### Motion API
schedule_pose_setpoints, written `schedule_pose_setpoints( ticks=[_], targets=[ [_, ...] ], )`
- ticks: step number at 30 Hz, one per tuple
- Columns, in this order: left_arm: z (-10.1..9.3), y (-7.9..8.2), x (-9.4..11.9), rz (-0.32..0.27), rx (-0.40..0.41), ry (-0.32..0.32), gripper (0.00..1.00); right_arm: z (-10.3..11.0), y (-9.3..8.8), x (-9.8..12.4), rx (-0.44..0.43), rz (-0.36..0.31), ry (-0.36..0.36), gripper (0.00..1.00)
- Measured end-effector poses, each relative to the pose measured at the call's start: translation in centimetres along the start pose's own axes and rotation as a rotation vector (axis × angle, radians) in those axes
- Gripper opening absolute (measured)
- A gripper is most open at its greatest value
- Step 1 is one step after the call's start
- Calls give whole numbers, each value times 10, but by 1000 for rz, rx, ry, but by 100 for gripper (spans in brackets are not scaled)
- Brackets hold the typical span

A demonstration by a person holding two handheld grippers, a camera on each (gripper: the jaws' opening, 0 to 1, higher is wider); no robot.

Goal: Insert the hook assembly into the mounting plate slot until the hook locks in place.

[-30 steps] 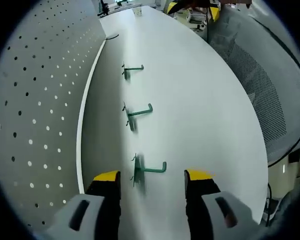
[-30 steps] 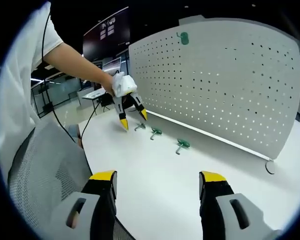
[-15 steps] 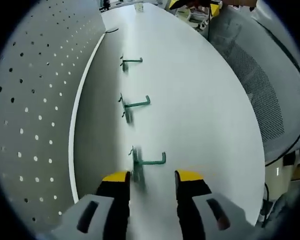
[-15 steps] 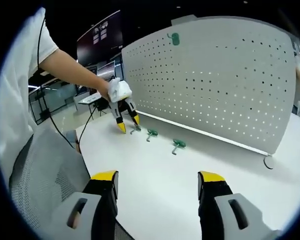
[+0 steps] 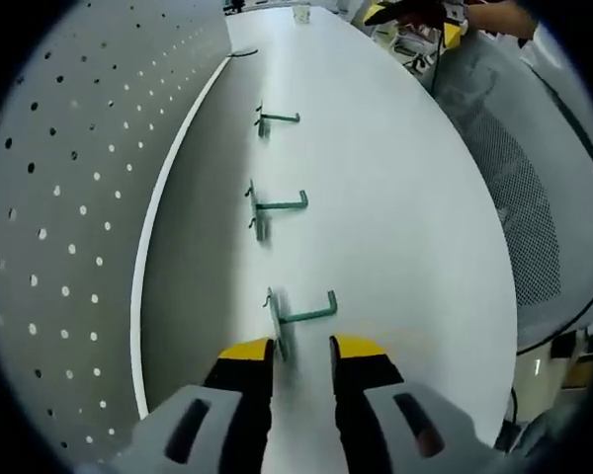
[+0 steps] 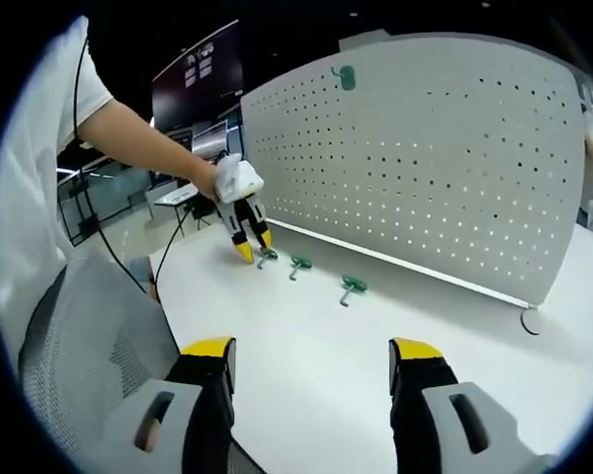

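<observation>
— So where does the nearest hook [image 5: 298, 314] lie?

— On the white desk [image 5: 405, 197], close to the long edge that runs along the foot of the pegboard [image 5: 69, 197], first in a row with the middle hook [image 5: 275, 205] and the far hook [image 5: 277, 118]. Its back plate stands nearest the board; its upturned tip points away across the desk.

— And the left gripper [image 5: 300, 349]?

— Low over that first hook, jaws narrowed to a small gap with the plate end just ahead of the yellow tips. I cannot tell whether they touch it; it does not look clamped.

— The right gripper [image 6: 311, 348]?

— Jaws wide apart, holding nothing, well back over the desk's near edge beside a mesh chair [image 6: 89, 346]. From there a fourth green hook [image 6: 348, 77] shows seated high on the board.

— How will the hook handle?

— Light and stiff, I judge: thin painted wire, smooth enough to twist between the pads. Better to pinch the straight shank close behind the plate, leaving the prongs free for the holes.
</observation>
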State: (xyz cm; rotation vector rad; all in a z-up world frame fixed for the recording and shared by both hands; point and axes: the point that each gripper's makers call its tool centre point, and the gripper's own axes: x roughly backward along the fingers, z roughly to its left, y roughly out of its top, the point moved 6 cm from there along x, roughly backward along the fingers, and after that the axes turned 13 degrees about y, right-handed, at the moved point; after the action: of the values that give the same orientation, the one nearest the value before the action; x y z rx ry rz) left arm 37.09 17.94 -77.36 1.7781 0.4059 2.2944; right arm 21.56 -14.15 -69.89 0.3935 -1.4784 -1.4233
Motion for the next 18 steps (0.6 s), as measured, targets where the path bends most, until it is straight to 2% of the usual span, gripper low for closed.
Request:
schedule_pose_setpoints(
  ticks=[6, 15, 18],
  targets=[
    [0, 1, -1, 13, 41, 22, 19, -1, 1, 1, -2, -7, -8, 62],
    [1, 2, -2, 24, 49, 67, 7, -2, 0, 2, -8, -17, -7, 61],
    [1, 2, -3, 32, 47, 85, 6, -2, 1, 1, -6, -17, -7, 61]
  ],
)
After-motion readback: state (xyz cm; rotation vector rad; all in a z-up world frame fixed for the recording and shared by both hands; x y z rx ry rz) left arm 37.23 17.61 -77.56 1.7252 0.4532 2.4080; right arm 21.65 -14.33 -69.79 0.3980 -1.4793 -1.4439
